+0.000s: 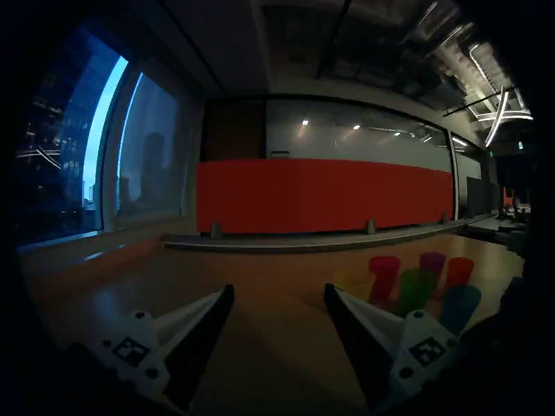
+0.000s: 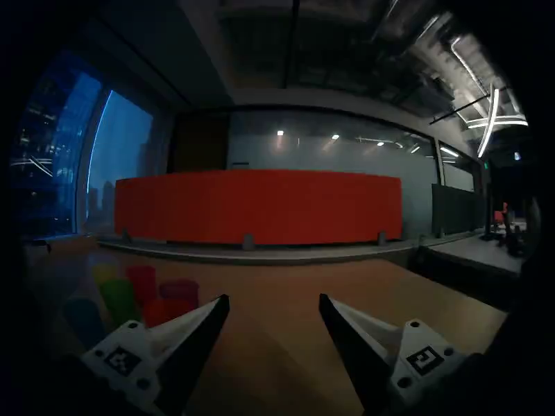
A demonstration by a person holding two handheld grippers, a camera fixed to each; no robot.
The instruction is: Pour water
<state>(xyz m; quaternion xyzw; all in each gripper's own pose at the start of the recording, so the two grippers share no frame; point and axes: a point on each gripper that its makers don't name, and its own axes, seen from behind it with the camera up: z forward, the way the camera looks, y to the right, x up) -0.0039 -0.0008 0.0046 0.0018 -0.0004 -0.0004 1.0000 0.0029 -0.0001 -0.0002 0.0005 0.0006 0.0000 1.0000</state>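
Observation:
A cluster of several coloured plastic cups stands on the wooden table [image 1: 277, 333]. In the left gripper view I see a red cup [image 1: 383, 276], a green cup [image 1: 416, 290], a purple cup [image 1: 432, 263], an orange-red cup [image 1: 458, 272], a blue cup [image 1: 459, 306] and a faint yellow cup [image 1: 345, 279], all to the right beyond my left gripper [image 1: 277, 301]. It is open and holds nothing. In the right gripper view the same cups sit at the left: green cup [image 2: 119, 298], red cup [image 2: 142, 283], blue cup [image 2: 84, 320]. My right gripper [image 2: 274, 308] is open and holds nothing.
A long red panel [image 1: 322, 195] under a glass wall stands along the table's far edge. Large windows [image 1: 83, 166] run along the left. Another desk [image 2: 479, 253] stands to the right of the table. The room is dim.

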